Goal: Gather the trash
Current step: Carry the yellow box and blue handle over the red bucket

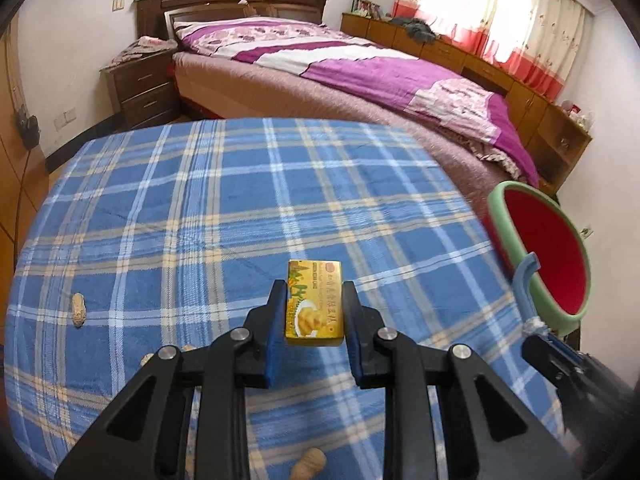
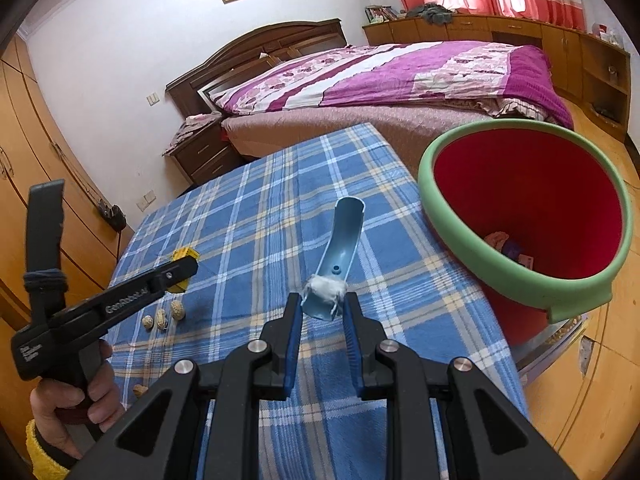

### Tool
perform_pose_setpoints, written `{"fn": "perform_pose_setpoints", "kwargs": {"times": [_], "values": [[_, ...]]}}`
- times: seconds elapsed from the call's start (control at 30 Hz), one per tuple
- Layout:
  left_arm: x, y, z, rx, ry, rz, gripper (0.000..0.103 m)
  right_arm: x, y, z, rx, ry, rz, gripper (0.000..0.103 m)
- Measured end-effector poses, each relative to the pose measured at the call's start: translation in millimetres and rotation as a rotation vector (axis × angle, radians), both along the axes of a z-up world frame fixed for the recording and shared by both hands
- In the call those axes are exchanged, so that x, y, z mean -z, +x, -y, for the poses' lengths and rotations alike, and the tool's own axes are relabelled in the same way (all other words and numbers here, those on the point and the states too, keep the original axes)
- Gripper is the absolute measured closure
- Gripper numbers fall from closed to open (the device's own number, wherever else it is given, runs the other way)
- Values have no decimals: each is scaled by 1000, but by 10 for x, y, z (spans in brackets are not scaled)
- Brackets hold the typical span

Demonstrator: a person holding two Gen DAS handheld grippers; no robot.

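My left gripper (image 1: 314,288) is shut on a yellow snack box (image 1: 314,304) and holds it above the blue plaid tablecloth (image 1: 200,208); the box also shows in the right wrist view (image 2: 183,256). My right gripper (image 2: 320,300) is shut on a blue plastic scoop handle (image 2: 340,248) wrapped in white tape. A red bin with a green rim (image 2: 528,216) stands at the table's right edge, with some wrappers inside. Peanut shells (image 2: 164,316) lie on the cloth, one at the left in the left wrist view (image 1: 78,310).
A bed with a purple quilt (image 1: 360,68) stands behind the table. A dark nightstand (image 1: 140,88) is at its left. Wooden cabinets (image 2: 560,40) line the window wall. Wardrobe doors (image 2: 36,184) are at the left.
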State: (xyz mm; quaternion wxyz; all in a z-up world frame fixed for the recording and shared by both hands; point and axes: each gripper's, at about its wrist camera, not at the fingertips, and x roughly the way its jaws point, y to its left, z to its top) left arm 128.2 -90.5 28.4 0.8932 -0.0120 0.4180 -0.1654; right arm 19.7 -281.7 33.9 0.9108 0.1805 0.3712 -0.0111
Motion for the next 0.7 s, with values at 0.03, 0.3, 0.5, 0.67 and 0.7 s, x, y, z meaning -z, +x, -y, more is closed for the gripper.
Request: {"fn": "perform_pose_setpoints", "kwargs": {"times": [0.03, 0.3, 0.5, 0.67, 0.7], "values": [[-51, -26, 13, 6, -11, 6, 76, -10, -9, 11, 2, 0, 3, 80], [-332, -178, 156, 54, -57, 42, 76, -118, -160, 187, 41, 8, 32, 80], [-442, -242, 310, 84, -79, 44, 76, -192, -268, 382, 78, 3, 57, 80], [-513, -291, 519, 122, -72, 62, 76, -259, -357, 608, 127, -6, 76, 80], [-517, -295, 552, 127, -72, 63, 76, -271, -369, 662, 139, -4, 79, 80]]}}
